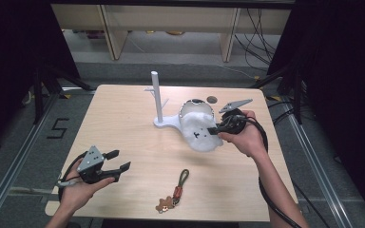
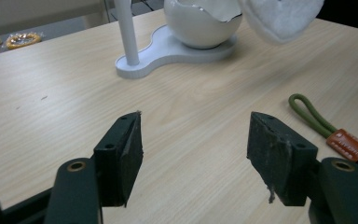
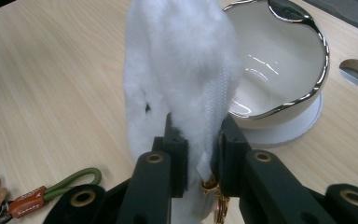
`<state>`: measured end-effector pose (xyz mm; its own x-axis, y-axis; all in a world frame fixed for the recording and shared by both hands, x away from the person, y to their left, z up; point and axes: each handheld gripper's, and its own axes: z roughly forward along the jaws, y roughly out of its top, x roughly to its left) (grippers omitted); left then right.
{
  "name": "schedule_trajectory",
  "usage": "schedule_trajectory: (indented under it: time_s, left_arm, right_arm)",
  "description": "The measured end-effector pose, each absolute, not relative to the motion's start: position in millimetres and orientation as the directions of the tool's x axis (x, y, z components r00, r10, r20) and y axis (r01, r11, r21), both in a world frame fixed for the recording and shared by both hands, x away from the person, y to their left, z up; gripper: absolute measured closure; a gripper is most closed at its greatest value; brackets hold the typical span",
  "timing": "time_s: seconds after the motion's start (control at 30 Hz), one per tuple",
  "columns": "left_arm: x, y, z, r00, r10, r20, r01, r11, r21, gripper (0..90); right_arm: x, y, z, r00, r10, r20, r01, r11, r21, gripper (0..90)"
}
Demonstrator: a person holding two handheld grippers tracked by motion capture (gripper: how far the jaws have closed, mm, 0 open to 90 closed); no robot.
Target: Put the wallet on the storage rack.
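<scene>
The worktop (image 1: pixel 123 123) is one rectangular surface of light wood grain; a round cable hole (image 1: pixel 212 99) sits near its far edge.

The white fluffy pouch (image 1: pixel 200 130) is the item in work. It is soft, furry and pale, with a few small dark marks on its face and a white zipper strip down one edge. In the right tool view, gold-coloured metal hardware (image 3: pixel 213 186) hangs at its lower end. The pouch hangs from the right tool, lifted in front of the bowl, right of the worktop's centre. Count: one.

The white stand (image 1: pixel 164 121) consists of a flat curved base, one upright post (image 1: pixel 156 92) with short side pegs, and one glossy white bowl (image 3: pixel 279 70) with a wavy metallic rim. The pouch partly covers the bowl in the high view.

The right tool (image 1: pixel 215 130) is clamped narrow on the pouch, both pads pressed into the fur and zipper strip. The left tool (image 1: pixel 119 160) stands wide with bare worktop between its pads (image 2: pixel 128 154); it is near the front left corner, well apart from the pouch. Count: two tools, one per hand.

One keyring strap (image 1: pixel 178 186) lies near the front edge: an olive cord loop, an orange-brown tab and a small brown bear-shaped charm (image 1: pixel 163 204). It lies between the two tools, touching neither.
</scene>
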<state>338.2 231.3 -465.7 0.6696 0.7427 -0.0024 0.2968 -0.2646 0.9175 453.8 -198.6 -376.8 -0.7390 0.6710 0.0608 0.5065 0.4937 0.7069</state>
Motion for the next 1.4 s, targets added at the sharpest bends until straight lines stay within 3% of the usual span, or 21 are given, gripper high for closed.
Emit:
schedule_trajectory:
  time_s: [0.73, 1.4]
  left_arm:
    - [327, 232, -492, 0.645, 0.762, -0.059, 0.325, -0.204, 0.924, 35.1]
    - [326, 229, -496, 0.644, 0.763, -0.056, 0.342, -0.222, 0.913, 34.9]
  right_arm:
    - [479, -207, -355, -0.713, 0.7, 0.039, 0.525, 0.495, 0.692, 77.4]
    - [498, -204, -346, -0.698, 0.716, 0.019, 0.523, 0.493, 0.695, 77.3]
